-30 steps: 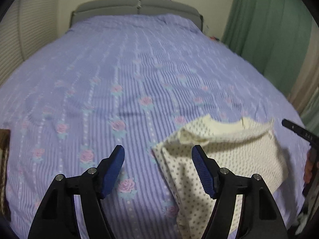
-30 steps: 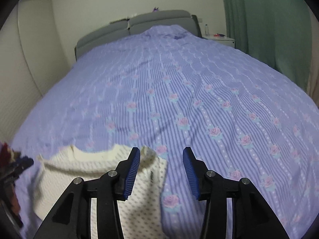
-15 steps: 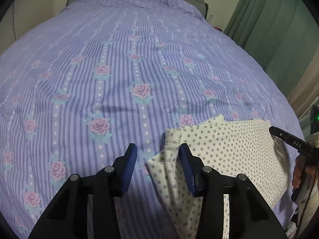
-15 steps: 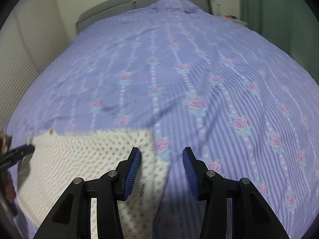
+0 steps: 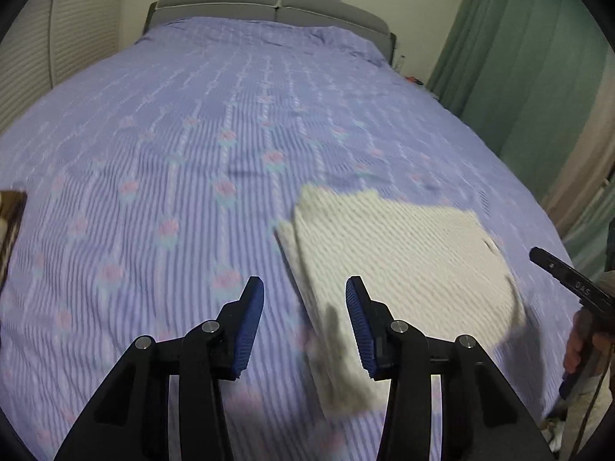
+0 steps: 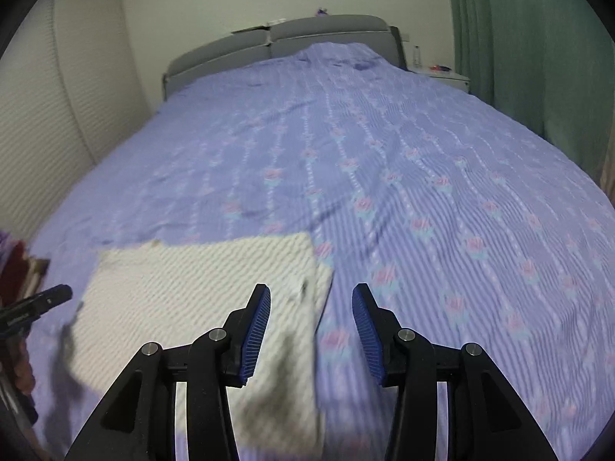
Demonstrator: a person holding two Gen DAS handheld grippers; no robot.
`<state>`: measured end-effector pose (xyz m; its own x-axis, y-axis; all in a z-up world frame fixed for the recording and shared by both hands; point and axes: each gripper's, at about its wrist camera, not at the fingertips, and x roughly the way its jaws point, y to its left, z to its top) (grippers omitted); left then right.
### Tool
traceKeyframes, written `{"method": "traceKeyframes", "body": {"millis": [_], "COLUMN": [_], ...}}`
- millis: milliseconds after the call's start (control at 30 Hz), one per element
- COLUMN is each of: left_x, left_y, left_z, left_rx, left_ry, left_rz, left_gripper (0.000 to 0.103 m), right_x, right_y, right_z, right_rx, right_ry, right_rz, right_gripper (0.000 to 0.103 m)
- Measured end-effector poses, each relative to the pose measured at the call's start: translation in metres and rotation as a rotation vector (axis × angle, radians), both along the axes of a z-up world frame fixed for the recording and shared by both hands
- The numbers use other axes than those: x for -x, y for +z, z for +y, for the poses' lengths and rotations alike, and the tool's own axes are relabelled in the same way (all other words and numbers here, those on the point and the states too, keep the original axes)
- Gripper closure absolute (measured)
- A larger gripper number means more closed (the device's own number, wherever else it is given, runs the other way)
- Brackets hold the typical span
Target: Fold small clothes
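Observation:
A small cream garment with grey dots (image 5: 403, 253) lies folded flat on the purple striped bedspread (image 5: 192, 134). In the left wrist view my left gripper (image 5: 305, 320) is open and empty, raised above the garment's left edge. In the right wrist view the garment (image 6: 200, 284) lies at lower left, and my right gripper (image 6: 311, 330) is open and empty above its right edge. Each gripper's tip shows at the side of the other's view, the right one (image 5: 565, 278) and the left one (image 6: 34, 305). Both views are motion-blurred.
The bed has a grey headboard (image 5: 276, 4) at the far end. Green curtains (image 5: 538, 57) hang along the right side. A white nightstand (image 6: 442, 75) stands by the headboard. Dark reddish items (image 6: 15, 269) sit at the bed's left edge.
Both grippers have lifted and pulled back from the garment. The left jaws, narrowed at the left edge half a second ago, have widened again. The raised collar edge now lies flat.

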<state>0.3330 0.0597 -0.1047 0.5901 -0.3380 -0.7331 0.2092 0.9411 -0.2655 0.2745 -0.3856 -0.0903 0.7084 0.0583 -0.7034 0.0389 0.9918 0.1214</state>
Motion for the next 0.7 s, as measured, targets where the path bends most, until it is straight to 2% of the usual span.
{"method": "traceKeyframes", "body": {"millis": [100,267,367,467,567,700], "left_x": [0.020,0.030,0.026,0.024,0.025,0.034], "left_y": [-0.013,-0.028,-0.033,-0.035,-0.034,-0.027], "left_z": [0.000,-0.006,-0.006,-0.006,-0.009,-0.011], "left_rx": [0.070,0.109,0.128,0.161,0.188,0.172], "left_ry": [-0.042,-0.045,-0.040,-0.046,-0.056,-0.063], "left_rz": [0.050,0.099,0.118,0.135,0.139,0.102], "left_gripper": [0.059,0.059,0.059,0.060,0.061,0.078], "right_x": [0.027,0.054,0.058,0.058,0.052,0.048], "right_y": [-0.002,-0.026,-0.042,-0.047,-0.053,-0.058], "right_z": [0.000,-0.004,-0.006,-0.001,-0.001,-0.004], "right_rx": [-0.031,-0.136,-0.180,-0.163,-0.188,-0.214], "right_ry": [0.002,0.006,0.003,0.024,0.039,0.043], "right_rz": [-0.005,0.038,0.073,0.074,0.088,0.105], "right_gripper": [0.057,0.057,0.057,0.057,0.058,0.058]}}
